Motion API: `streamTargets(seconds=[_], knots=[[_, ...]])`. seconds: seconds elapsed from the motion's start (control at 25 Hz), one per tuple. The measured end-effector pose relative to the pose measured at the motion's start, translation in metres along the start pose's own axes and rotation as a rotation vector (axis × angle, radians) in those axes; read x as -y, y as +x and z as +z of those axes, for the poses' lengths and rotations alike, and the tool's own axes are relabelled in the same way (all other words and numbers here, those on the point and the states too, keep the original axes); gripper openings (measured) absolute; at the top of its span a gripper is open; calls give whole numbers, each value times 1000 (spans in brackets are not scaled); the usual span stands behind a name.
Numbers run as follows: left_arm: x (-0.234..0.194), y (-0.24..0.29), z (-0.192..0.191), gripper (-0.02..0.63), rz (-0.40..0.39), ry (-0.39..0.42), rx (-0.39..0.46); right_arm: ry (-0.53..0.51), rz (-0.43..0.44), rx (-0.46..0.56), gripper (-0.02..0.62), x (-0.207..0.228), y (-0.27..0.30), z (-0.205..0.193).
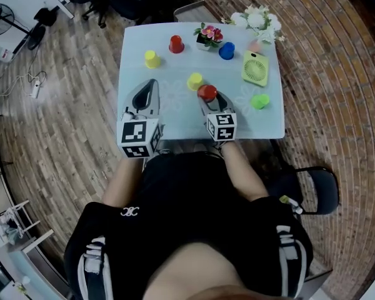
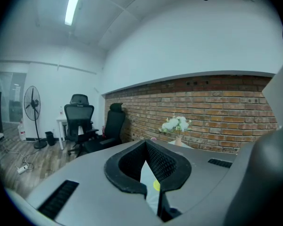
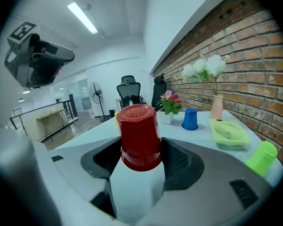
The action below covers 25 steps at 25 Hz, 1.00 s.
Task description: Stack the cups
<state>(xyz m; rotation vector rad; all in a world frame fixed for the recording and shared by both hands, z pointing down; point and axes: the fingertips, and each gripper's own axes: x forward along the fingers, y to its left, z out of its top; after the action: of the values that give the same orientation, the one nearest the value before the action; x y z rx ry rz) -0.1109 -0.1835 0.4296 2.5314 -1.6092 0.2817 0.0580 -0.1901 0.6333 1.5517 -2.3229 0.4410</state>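
So the red cup (image 3: 139,135) I'm grabbing is plain glossy plastic, flipped upside down with the flat base on top and the wider rim at the bottom. My right gripper (image 3: 140,157) has it clamped, black pads squeezing the lower half from both sides. On the head cam it's over the middle of the table (image 1: 137,42), just near and right of the near yellow cup (image 1: 195,81), and the two almost touch in that view. In the right gripper view there's pale tabletop showing under the rim, so it looks lifted, but I can't say for sure. The right gripper points away from me and tips down a bit, with my forearm (image 1: 240,170) coming in over the near edge. The left gripper (image 1: 151,86) is off to the left at about the same depth, aimed the same way but closer to level. Its jaws are pinched together at the tips with nothing in them. The other cups are all upside down on the table: far yellow cup (image 1: 152,59) far left, far red cup (image 1: 176,44) just right of it, blue cup (image 1: 227,50) far right beside the flowerpot (image 1: 209,36), and green cup (image 1: 259,101) on the right, near the fan (image 1: 255,67).
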Motion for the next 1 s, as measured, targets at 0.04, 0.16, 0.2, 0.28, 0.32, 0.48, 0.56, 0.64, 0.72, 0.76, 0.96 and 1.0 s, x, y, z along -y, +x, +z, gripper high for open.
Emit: streamTargets(seconds=[0.04, 0.16, 0.2, 0.28, 0.32, 0.48, 0.56, 0.64, 0.72, 0.76, 0.96, 1.0], knots=[[-4, -3, -1, 3, 11, -4, 0, -10, 14, -4, 265, -6, 3, 1], [-16, -12, -5, 3, 46, -17, -1, -35, 57, -24, 265, -24, 14, -3], [-20, -15, -6, 3, 59, -21, -3, -43, 72, -32, 265, -29, 17, -4], [-28, -21, -10, 3, 84, -28, -9, -56, 100, -48, 265, -39, 25, -8], [-32, -23, -11, 3, 96, -32, -12, -61, 112, -55, 265, -43, 28, -9], [-49, -35, -19, 3, 146, -46, -24, -94, 156, -93, 265, -61, 42, -18], [-56, -41, -21, 3, 166, -55, -27, -109, 172, -119, 265, -69, 48, -25], [-62, -45, -24, 3, 181, -61, -31, -114, 184, -145, 265, -74, 52, -34], [-65, -48, -28, 3, 191, -64, -36, -121, 192, -170, 265, -77, 55, -44], [-67, -49, -29, 3, 195, -66, -40, -125, 195, -183, 265, -78, 55, -49], [-70, -50, -34, 3, 194, -67, -56, -123, 193, -251, 265, -77, 56, -69], [-69, -49, -35, 3, 192, -66, -59, -128, 192, -261, 265, -77, 56, -73]])
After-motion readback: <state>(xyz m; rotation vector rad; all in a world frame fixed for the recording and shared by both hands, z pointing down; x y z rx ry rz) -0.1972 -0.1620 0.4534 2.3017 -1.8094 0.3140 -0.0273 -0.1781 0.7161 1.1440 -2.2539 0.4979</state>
